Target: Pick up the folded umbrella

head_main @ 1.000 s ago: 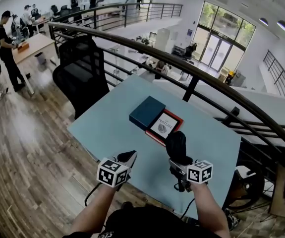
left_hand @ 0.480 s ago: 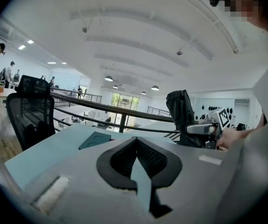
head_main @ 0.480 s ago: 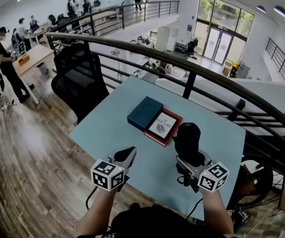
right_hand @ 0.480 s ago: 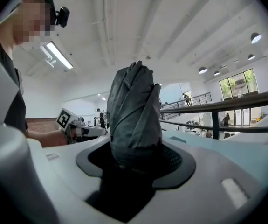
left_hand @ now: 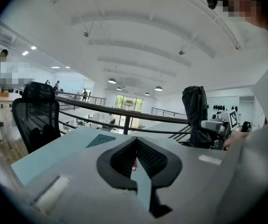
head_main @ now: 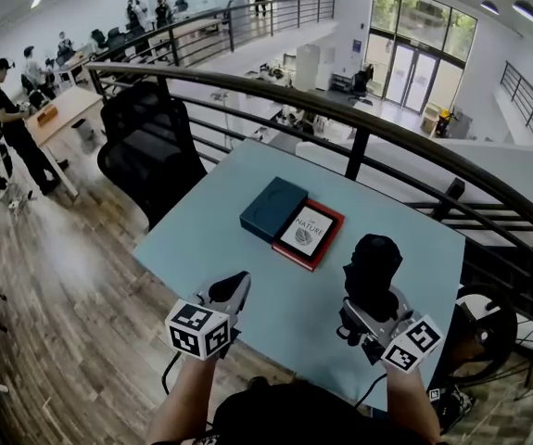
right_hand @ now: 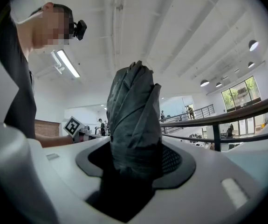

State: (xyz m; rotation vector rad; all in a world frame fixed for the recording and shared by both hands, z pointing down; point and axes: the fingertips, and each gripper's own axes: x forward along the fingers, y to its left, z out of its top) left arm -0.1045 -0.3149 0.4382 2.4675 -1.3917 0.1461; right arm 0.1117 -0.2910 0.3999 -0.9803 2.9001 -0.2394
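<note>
bright, even daylight from tall windows (head_main: 421,49) and ceiling lamps (right_hand: 67,63); strong fisheye bending at edges, dark rounded corners, nearest foreground soft.

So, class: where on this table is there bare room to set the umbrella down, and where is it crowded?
Bare: the table's left part, between the blue box and the near edge; also the right end, past the red book. Crowded: the middle back, where box and book lie side by side.

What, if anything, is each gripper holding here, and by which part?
The right gripper holds the folded umbrella near its lower end; the left gripper holds nothing.
</note>
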